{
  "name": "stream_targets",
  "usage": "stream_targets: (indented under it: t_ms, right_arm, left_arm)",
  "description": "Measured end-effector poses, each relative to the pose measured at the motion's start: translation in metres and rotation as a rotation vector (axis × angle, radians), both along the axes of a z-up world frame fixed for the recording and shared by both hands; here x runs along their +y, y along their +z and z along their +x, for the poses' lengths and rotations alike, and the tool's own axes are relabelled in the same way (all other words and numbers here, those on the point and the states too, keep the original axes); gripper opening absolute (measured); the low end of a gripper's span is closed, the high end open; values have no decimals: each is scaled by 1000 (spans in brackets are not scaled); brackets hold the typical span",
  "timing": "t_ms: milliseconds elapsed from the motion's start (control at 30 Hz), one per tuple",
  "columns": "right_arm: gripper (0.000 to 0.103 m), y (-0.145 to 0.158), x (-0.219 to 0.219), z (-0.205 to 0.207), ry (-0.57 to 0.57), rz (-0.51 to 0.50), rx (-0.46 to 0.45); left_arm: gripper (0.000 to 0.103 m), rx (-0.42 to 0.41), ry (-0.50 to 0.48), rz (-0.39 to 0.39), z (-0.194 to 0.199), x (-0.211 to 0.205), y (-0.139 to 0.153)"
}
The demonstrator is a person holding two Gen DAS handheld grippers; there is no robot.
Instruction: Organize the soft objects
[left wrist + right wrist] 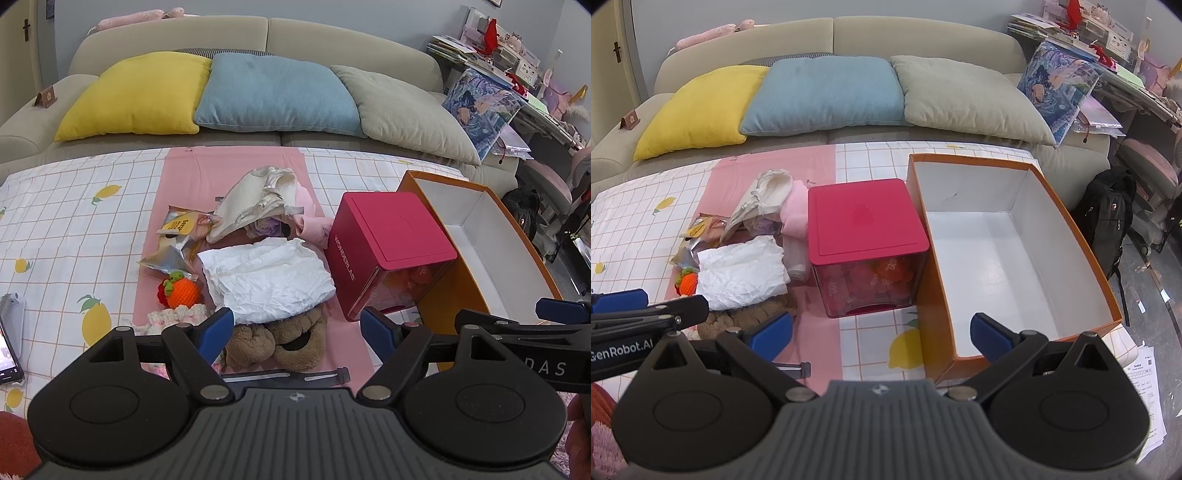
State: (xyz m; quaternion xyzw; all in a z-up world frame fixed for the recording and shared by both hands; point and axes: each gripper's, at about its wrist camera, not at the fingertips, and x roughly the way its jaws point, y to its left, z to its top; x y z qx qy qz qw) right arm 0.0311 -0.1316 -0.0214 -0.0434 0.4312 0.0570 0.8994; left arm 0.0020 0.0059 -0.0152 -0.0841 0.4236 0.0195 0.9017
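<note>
- The beige sofa [166,33] has smooth rounded backs; three plump square cushions lean on it: yellow [136,96], blue [275,96] and grey-green [410,110].
- The tablecloth [66,206] is a white grid printed with lemons, with a flat pink mat [192,173] over its middle.
- The orange cardboard box [1082,236] is a long rectangle with a glossy white inside, open at the top, with nothing visible in it.
- The magenta cube container [866,218] has a matte lid and see-through walls; it stands touching the box's left wall.
- The soft things lie heaped on the pink mat, left of the cube: a crinkled white sheet [266,280] on top, a cream satin-edged cloth [255,199] behind it, a pale pink fabric [796,210], fuzzy brown plush slippers [280,343] in front, a crocheted orange fruit [181,290] and crumpled foil snack packets [177,236].
- The left gripper [297,328] hangs over the slippers, its blue-padded fingers spread wide and holding nothing.
- The right gripper [882,334] sits low by the box's near corner, likewise spread wide and empty.
</note>
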Motion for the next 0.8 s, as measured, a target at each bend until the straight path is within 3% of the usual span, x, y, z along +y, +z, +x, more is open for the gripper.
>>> stream_targets:
  t_ms: [200, 500, 567, 633, 700, 800]
  right_arm:
    - [100, -1, 1, 0, 5, -3, 4]
    - [99, -6, 2, 2, 71, 83, -10]
    - [87, -8, 6, 4, 99, 101, -11]
    - [81, -12, 11, 8, 130, 119, 6]
    - [79, -16, 17, 12, 154, 126, 26]
    - [74, -26, 29, 17, 209, 108, 46]
  left_arm:
    - [90, 3, 4, -7, 0, 2, -1]
    - [67, 26, -2, -71, 1, 16, -5]
    - [66, 40, -6, -87, 2, 21, -7]
    - [58, 31, -15, -111, 3, 27, -9]
    - [49, 23, -21, -117, 4, 30, -11]
    - [47, 33, -11, -118, 8, 36, -18]
